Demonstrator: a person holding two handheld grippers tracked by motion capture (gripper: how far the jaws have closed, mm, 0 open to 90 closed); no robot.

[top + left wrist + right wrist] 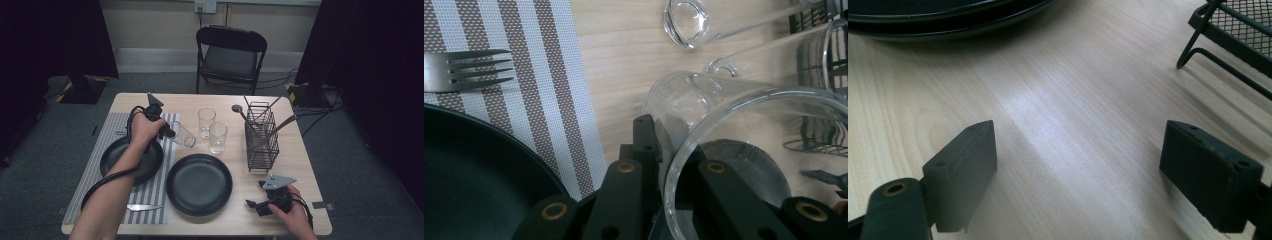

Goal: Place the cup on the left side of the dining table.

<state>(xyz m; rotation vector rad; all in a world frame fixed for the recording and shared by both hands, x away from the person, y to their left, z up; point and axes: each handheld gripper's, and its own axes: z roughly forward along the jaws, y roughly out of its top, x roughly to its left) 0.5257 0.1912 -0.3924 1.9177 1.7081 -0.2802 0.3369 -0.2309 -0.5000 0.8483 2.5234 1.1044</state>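
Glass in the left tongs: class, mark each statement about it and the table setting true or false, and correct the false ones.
1. The left tongs are shut on the rim of a tilted glass. True.
2. The right tongs grip a fork. False: their jaws stand open over bare wood of the table.
3. Two more glasses stand upright on the table. True.
4. The fork lies in the wire caddy. False: it lies on the striped placemat.
5. Two black plates are on the table. True.
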